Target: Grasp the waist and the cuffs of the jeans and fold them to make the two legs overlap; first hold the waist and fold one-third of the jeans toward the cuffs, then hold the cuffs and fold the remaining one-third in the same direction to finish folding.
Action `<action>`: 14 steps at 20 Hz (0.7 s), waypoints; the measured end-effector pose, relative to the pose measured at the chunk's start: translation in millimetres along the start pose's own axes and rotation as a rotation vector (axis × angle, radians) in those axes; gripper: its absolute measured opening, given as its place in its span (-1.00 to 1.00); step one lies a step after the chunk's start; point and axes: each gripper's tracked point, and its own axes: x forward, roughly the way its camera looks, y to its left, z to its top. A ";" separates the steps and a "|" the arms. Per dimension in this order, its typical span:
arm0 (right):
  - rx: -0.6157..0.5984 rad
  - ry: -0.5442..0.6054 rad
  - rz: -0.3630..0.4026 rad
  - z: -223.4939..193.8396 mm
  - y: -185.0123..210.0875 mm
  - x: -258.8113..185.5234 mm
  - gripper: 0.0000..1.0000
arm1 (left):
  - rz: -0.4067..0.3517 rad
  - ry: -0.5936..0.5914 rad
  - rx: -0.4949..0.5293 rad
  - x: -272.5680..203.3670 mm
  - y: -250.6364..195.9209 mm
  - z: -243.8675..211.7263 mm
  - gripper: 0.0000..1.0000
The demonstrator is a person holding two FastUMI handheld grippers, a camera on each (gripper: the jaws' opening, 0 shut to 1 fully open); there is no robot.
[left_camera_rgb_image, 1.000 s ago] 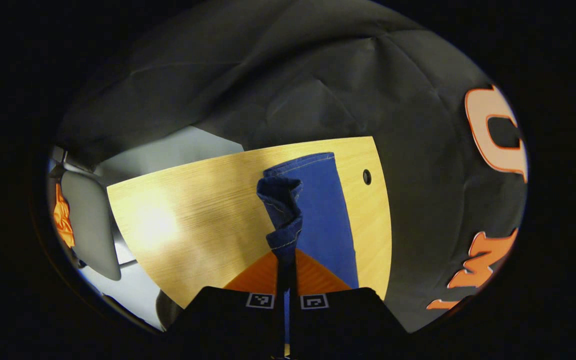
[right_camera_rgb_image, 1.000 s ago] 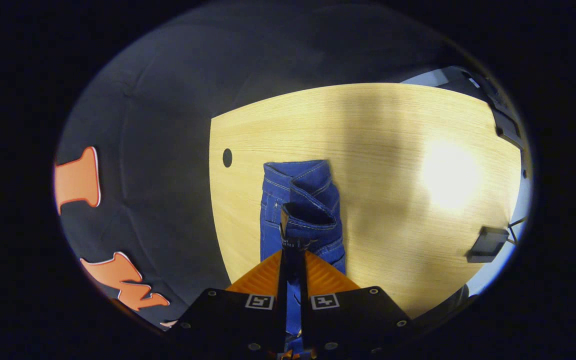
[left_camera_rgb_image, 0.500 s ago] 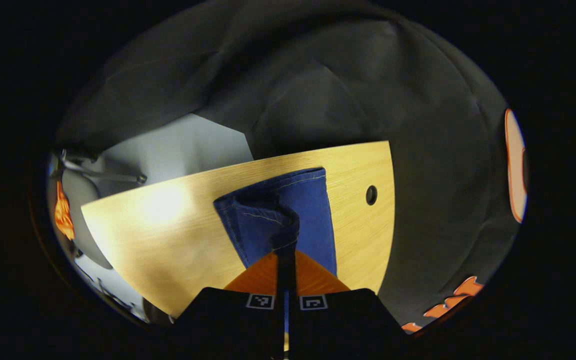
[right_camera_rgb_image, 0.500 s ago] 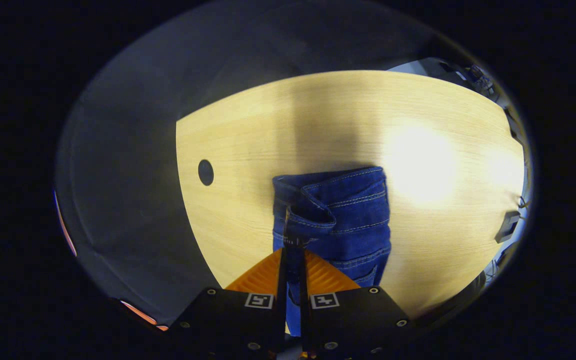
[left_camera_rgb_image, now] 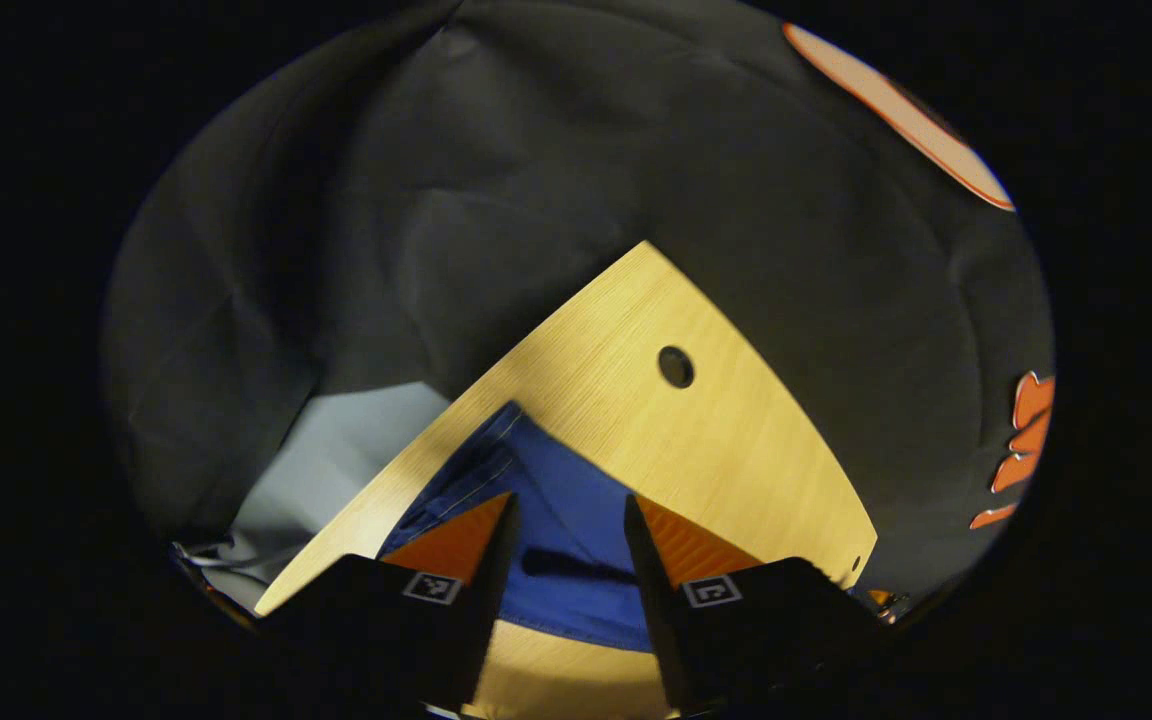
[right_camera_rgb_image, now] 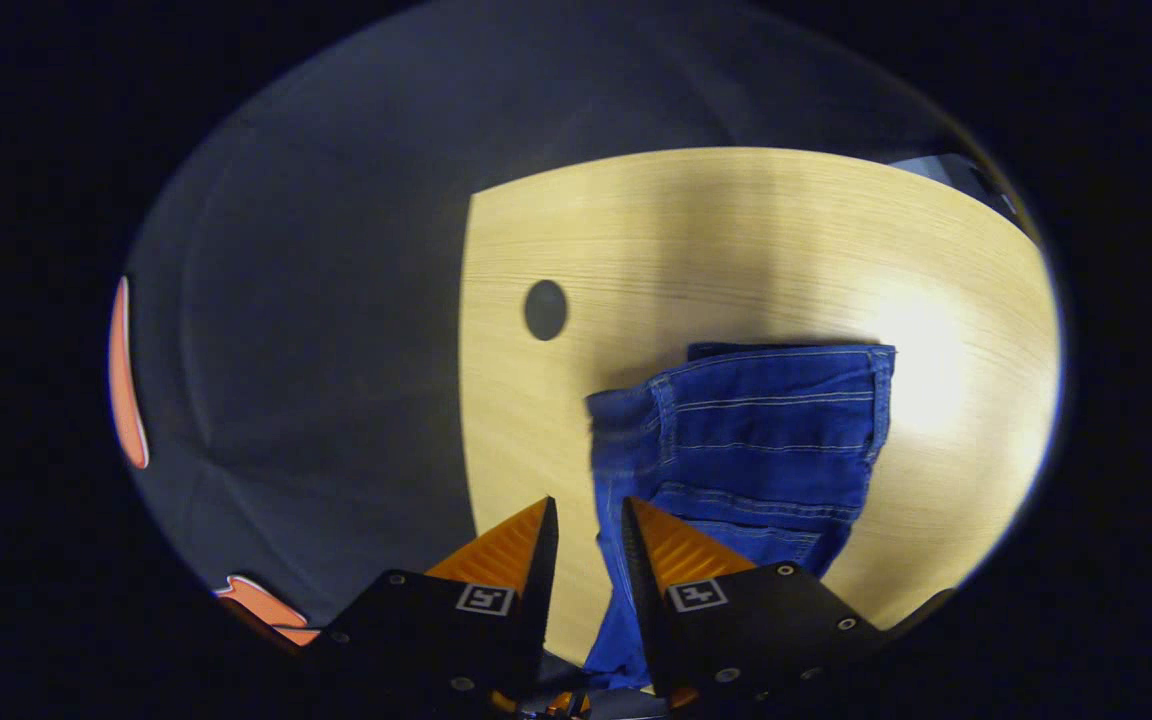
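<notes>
Left gripper view: left hand-held gripper (left_camera_rgb_image: 564,510) released | jeans (left_camera_rgb_image: 556,520) partly hidden | right hand-held gripper (right_camera_rgb_image: 586,520) released.

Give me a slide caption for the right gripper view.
Right gripper, fingers open, above blue jeans lying on the wooden table.

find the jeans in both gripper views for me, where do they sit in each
Left gripper view: the jeans lie low in the picture, spread on the wooden table between and beyond the open fingers of the left gripper.
Right gripper view: they lie right of centre, running down past the open right gripper.
Shared landmark: the round hole in the table, up and right of the jeans in the left gripper view, up and left in the right gripper view.
</notes>
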 end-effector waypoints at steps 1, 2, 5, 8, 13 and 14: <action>-0.048 -0.012 0.006 -1.1 -0.6 -10.3 -0.12 | -0.016 -0.051 0.034 1.5 -7.4 -1.9 0.47; -0.101 -0.038 0.008 1.5 -2.8 -16.9 0.00 | -0.040 -0.102 0.076 -6.6 -16.0 2.3 0.53; -0.274 -0.096 -0.012 2.3 -20.0 -33.5 0.34 | -0.048 -0.251 0.225 -31.0 -33.4 11.1 0.75; -0.415 -0.154 -0.091 4.6 -51.7 -51.8 0.67 | -0.042 -0.377 0.370 -53.8 -60.0 8.8 0.89; -0.511 -0.150 -0.231 3.7 -112.6 -51.9 0.90 | -0.139 -0.498 0.444 -89.1 -85.4 3.1 0.92; -0.505 -0.133 -0.256 4.1 -123.3 -47.9 0.92 | -0.159 -0.506 0.458 -101.3 -82.2 2.7 0.92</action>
